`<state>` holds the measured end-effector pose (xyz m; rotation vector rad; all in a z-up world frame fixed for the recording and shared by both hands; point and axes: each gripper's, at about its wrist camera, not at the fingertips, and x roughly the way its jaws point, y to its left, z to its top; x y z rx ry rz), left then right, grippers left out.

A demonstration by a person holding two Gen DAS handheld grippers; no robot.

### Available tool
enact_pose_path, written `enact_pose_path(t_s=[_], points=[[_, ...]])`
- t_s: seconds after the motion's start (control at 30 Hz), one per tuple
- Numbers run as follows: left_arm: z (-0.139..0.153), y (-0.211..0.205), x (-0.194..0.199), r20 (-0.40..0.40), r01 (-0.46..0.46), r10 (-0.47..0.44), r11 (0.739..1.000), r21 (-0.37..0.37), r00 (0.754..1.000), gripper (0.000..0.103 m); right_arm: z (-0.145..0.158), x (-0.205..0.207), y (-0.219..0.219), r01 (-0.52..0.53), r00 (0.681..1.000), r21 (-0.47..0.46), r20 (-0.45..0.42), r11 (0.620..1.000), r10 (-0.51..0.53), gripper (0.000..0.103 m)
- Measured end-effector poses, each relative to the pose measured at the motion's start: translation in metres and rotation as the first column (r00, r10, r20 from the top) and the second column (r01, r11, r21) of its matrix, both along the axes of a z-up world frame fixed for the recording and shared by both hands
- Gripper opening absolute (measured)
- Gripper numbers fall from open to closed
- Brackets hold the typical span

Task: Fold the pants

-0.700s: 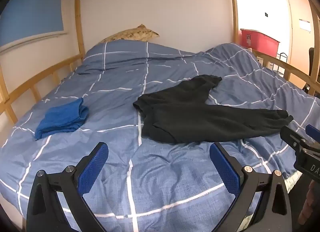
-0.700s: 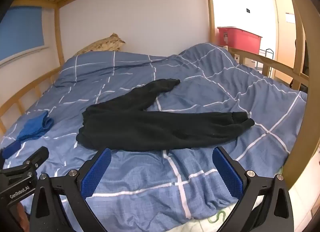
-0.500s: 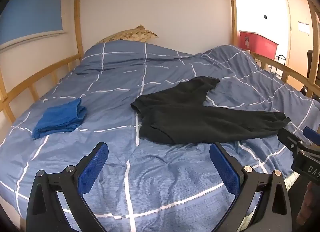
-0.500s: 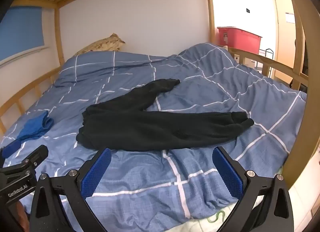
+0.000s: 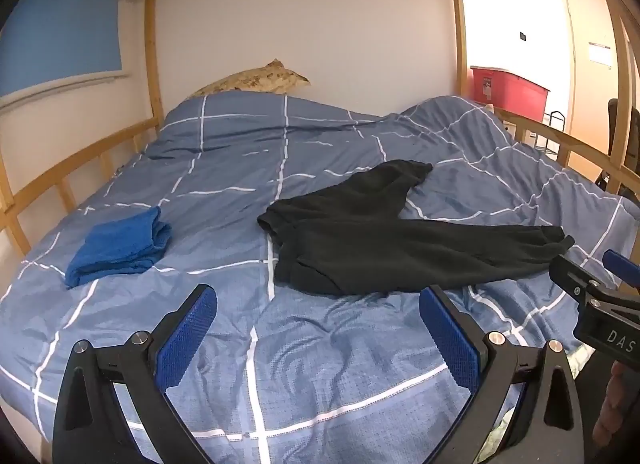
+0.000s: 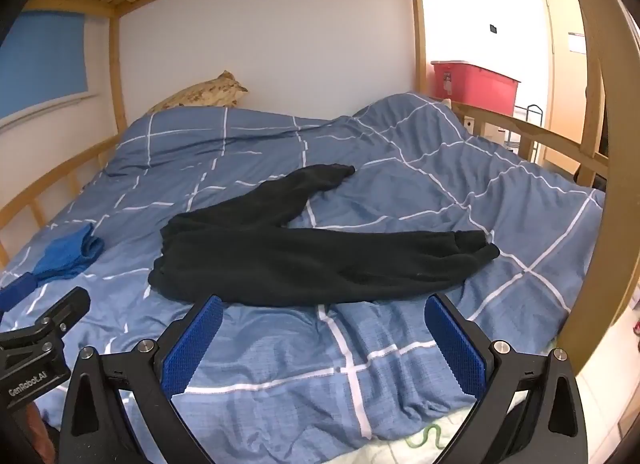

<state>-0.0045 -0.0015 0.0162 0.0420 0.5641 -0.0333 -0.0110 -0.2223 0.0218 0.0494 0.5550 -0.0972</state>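
Black pants [image 5: 384, 240] lie spread on the blue checked duvet [image 5: 240, 168], waistband to the left, one leg stretched right and the other angled toward the far side; they also show in the right wrist view [image 6: 304, 252]. My left gripper [image 5: 318, 328] is open and empty, held over the duvet just short of the pants' near edge. My right gripper [image 6: 324, 332] is open and empty, with its blue pads [image 6: 192, 344] close to the pants' near edge. The right gripper's tip shows in the left wrist view [image 5: 580, 288].
A folded blue cloth [image 5: 120, 244] lies on the duvet to the left. A patterned pillow [image 5: 256, 78] rests at the far wall. Wooden bunk rails [image 5: 60, 168] run along the left and right sides. A red bin [image 6: 472, 84] stands beyond the right rail.
Both grippers have drifted slightly; the view of the pants shifts a little left and nearer. Both stay open and empty.
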Motion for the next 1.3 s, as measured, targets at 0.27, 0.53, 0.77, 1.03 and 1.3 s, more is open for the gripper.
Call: enact_pose_path(t_s=[0.27,0.53,0.77,1.03,1.3], points=[[0.0003,-0.0013,-0.0015,-0.001,0.002,-0.002,1.000,0.000,1.000,0.103,0.0011,-0.0022,0.0005,0.005,1.000,-0.009,0.010,1.000,-0.005,0.102],[-0.0004,-0.0022,-0.0023,-0.002,0.006,-0.006,1.000,-0.002,1.000,0.103,0.0021,-0.0024,0.0002,0.005,1.000,-0.012,0.012,1.000,-0.005,0.102],[-0.0012,-0.0024,-0.0031,-0.002,0.007,-0.007,1.000,-0.001,1.000,0.103,0.0019,-0.0025,0.0008,0.006,1.000,-0.011,0.013,1.000,-0.006,0.102],[-0.0016,-0.0023,-0.0034,-0.002,0.006,-0.006,1.000,-0.002,1.000,0.103,0.0015,-0.0029,0.0010,0.007,1.000,-0.011,0.013,1.000,-0.007,0.102],[-0.0030,-0.0008,-0.0028,0.000,0.001,-0.001,1.000,-0.007,1.000,0.103,0.0020,-0.0024,0.0011,0.005,1.000,-0.012,0.013,1.000,-0.005,0.102]])
